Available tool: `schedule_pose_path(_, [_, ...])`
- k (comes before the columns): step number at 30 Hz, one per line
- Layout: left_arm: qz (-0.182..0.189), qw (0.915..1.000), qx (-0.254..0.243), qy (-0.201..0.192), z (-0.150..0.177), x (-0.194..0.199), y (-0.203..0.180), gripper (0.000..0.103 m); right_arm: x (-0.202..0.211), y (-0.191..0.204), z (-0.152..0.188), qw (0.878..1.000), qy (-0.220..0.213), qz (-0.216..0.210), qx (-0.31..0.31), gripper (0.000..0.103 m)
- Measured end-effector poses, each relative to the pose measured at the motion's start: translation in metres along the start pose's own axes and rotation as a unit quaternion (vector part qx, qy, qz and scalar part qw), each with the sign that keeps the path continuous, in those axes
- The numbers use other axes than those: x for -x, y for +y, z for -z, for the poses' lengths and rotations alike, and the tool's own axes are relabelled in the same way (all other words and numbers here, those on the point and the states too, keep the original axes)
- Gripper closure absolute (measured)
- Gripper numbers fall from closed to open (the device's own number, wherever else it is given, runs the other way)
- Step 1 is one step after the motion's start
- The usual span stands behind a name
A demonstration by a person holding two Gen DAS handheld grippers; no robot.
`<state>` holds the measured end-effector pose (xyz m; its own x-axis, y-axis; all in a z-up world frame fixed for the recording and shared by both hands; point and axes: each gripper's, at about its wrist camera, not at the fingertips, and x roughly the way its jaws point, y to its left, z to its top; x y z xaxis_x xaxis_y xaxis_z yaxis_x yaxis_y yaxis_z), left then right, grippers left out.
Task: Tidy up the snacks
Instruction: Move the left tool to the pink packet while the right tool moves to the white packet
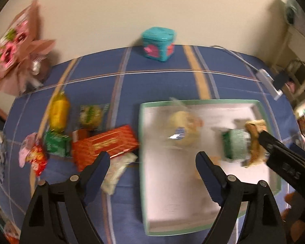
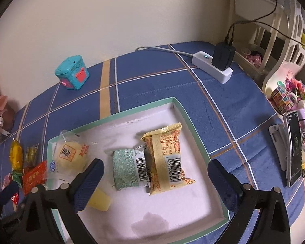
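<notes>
Snacks in tray — both jaws wide (empty); power strip behind.

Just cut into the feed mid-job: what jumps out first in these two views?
The shallow green-rimmed box in the middle of the blue checked tablecloth, holding a green packet and a yellow packet side by side, with a pale bun pack in its left corner. Left of the box lies a bright heap of loose snacks, led by an orange-red packet. Both hand-held grippers, left and right, hang open above, holding nothing.
</notes>
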<state>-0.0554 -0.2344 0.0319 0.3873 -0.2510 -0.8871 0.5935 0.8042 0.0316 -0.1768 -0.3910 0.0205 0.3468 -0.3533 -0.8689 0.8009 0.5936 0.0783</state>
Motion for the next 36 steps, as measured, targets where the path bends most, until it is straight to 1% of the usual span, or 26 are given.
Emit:
schedule_pose_path(2, [0.002,0.9997,0.025,0.001,0.0,0.002,0.017,0.016,0.003,0.004,0.002,1.0,0.0,-0.007,0.003,0.0])
schedule_pose_path(6, [0.011,0.9979,0.063,-0.008,-0.001,0.011,0.044,0.016,0.007,0.011,0.006,0.999,-0.002,-0.046,0.004,0.0])
schedule_pose_path(8, [0.013,0.9968,0.078,-0.012,-0.001,0.014,0.056,0.016,0.011,0.017,0.007,0.999,-0.006,-0.053,0.009,0.0])
schedule_pose_path(12, [0.016,0.9942,0.105,-0.018,0.0,0.019,0.077,0.016,0.024,0.036,0.013,0.998,-0.041,-0.043,0.034,0.0])
schedule_pose_path(15, [0.02,0.9923,0.121,-0.018,0.001,0.02,0.091,0.016,0.032,0.051,0.02,0.995,-0.062,-0.05,0.056,0.0])
schedule_pose_path(16, [0.02,0.9918,0.125,-0.018,0.001,0.02,0.095,0.016,0.034,0.054,0.021,0.995,-0.063,-0.05,0.06,0.0])
schedule_pose_path(18, [0.018,0.991,0.132,-0.018,0.002,0.021,0.104,0.016,0.035,0.065,0.024,0.995,-0.056,-0.051,0.07,0.0])
schedule_pose_path(24, [0.015,0.987,0.159,-0.017,0.006,0.019,0.134,0.016,0.039,0.094,0.037,0.988,-0.052,-0.095,0.105,0.0])
schedule_pose_path(27, [0.004,0.9851,0.172,-0.013,0.008,0.016,0.153,0.016,0.034,0.106,0.046,0.984,-0.035,-0.138,0.11,0.0])
schedule_pose_path(28, [0.0,0.9841,0.177,-0.012,0.01,0.016,0.16,0.016,0.031,0.111,0.049,0.983,-0.024,-0.146,0.11,0.0])
schedule_pose_path(32, [-0.021,0.9796,0.2,-0.01,0.014,0.014,0.191,0.016,0.02,0.129,0.059,0.981,-0.006,-0.149,0.124,0.0])
schedule_pose_path(34, [-0.031,0.9767,0.212,-0.007,0.018,0.013,0.207,0.016,0.013,0.137,0.062,0.979,0.008,-0.156,0.127,0.0])
schedule_pose_path(36, [-0.045,0.9725,0.229,-0.001,0.023,0.011,0.226,0.016,0.008,0.143,0.065,0.98,0.018,-0.155,0.123,0.0])
